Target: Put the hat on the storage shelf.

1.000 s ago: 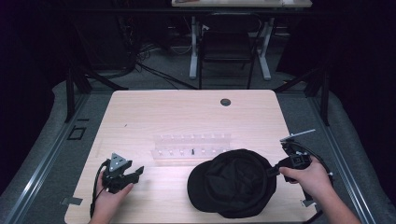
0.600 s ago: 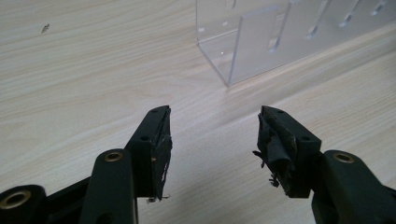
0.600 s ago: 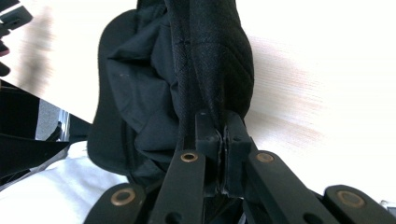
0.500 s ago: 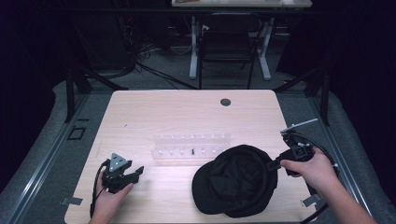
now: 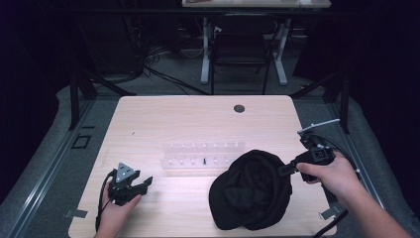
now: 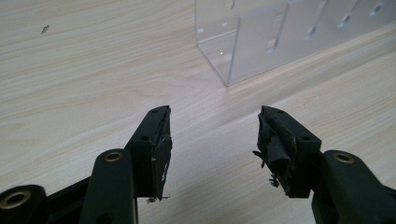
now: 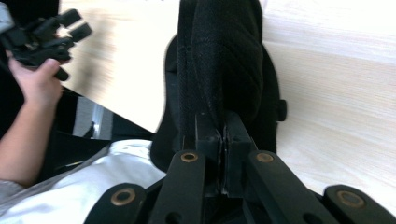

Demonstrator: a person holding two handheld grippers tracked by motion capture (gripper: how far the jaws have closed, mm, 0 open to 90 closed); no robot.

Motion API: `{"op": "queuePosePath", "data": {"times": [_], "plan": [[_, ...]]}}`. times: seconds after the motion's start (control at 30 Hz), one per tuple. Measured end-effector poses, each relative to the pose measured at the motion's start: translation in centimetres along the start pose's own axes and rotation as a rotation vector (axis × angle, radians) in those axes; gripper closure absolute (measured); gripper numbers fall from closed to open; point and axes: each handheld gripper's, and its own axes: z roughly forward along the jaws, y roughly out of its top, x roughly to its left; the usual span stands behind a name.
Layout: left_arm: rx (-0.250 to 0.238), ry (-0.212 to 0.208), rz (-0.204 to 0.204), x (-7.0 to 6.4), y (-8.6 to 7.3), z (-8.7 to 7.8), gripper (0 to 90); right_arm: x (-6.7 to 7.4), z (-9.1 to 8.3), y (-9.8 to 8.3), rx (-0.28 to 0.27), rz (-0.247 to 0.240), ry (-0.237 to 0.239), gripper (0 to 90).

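At the near edge of the table [image 5: 163, 114], the left gripper [image 5: 144, 185] rests low over the wood in the person's left hand, its jaws spread apart with nothing between them; in the left gripper view the bare pale wood shows through the gap. On the near right side, the right gripper [image 5: 283, 170] is clamped on the edge of a black cap [image 5: 250, 191], its jaws pressed together on the fabric, as the right gripper view shows close up, with the dark cloth rising straight from the pinched jaws. The cap's gripped side is lifted toward the right hand while its far lower part sits over the table near the front edge. Just beyond the cap and the left gripper lies a clear acrylic rack [image 5: 203, 157], stretched across the middle of the table. Farther back, a small dark round hole [image 5: 239, 108] sits near the far edge.
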Motion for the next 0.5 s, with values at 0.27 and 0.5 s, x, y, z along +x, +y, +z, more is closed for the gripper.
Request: {"op": "queuePosePath", "data": {"times": [0.27, 0.5], "plan": [[0.0, 0.001, 0.001, 0.0, 0.0, 0.0, 44.8, 0.6, -1.0, 0.0, -0.022, 0.025, 0.082, 88.0], [0.002, 0.002, 0.001, 0.0, 0.0, 0.0, 44.7, 0.9, -1.8, 0.0, -0.021, 0.016, 0.137, 88.0]]}}
